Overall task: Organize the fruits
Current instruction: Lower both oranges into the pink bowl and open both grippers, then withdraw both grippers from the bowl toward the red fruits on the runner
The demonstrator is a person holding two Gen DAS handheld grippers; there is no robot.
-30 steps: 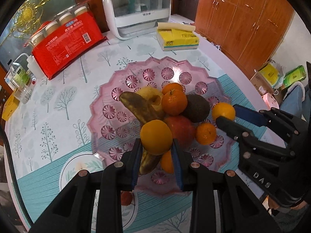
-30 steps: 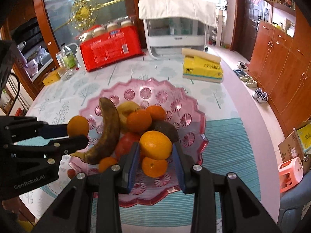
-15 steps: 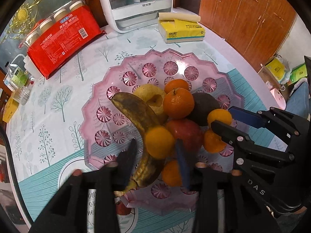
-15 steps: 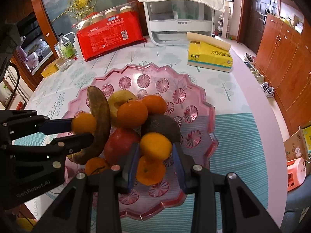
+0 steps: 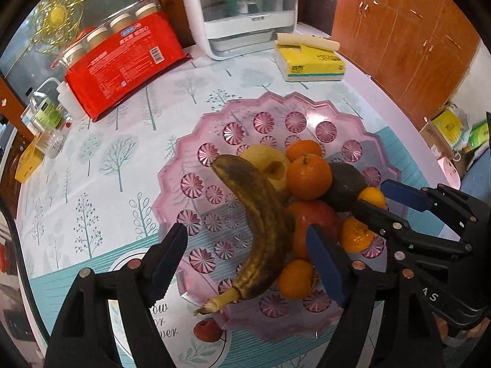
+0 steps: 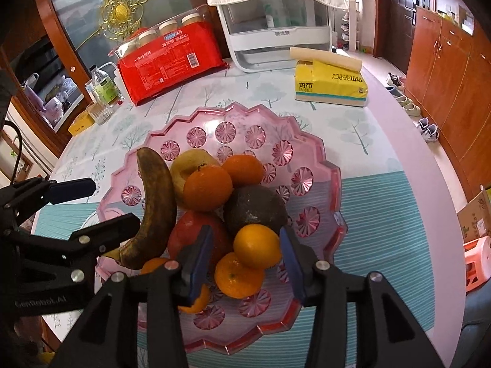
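Two grippers of mine hang over the near rim of the pink fruit plate (image 6: pixel 330 168), both with jaws that have just been opening. My right gripper (image 6: pixel 245 259) stands spread, its blue pads either side of the top orange (image 6: pixel 257 247) without pressing it; that orange sits on another orange (image 6: pixel 237 274) at the plate's near edge. My left gripper (image 5: pixel 245 265) is spread wider, straddling the lower half of the brown banana (image 5: pixel 260 230), which lies loose across the plate's left side with its stem past the near rim.

Just behind the banana, toward the plate's middle, I see a red apple (image 6: pixel 193 236) and a dark avocado (image 6: pixel 254 207) side by side. Behind those sit two more oranges (image 6: pixel 207 187) and a yellow apple (image 6: pixel 187 165), all touching in one heap.

Beyond the plate's far rim lie a yellow tissue pack (image 6: pixel 330 84) to the right and a red package (image 6: pixel 170 61) to the left, with a white appliance (image 6: pixel 276 30) between them, farthest back.
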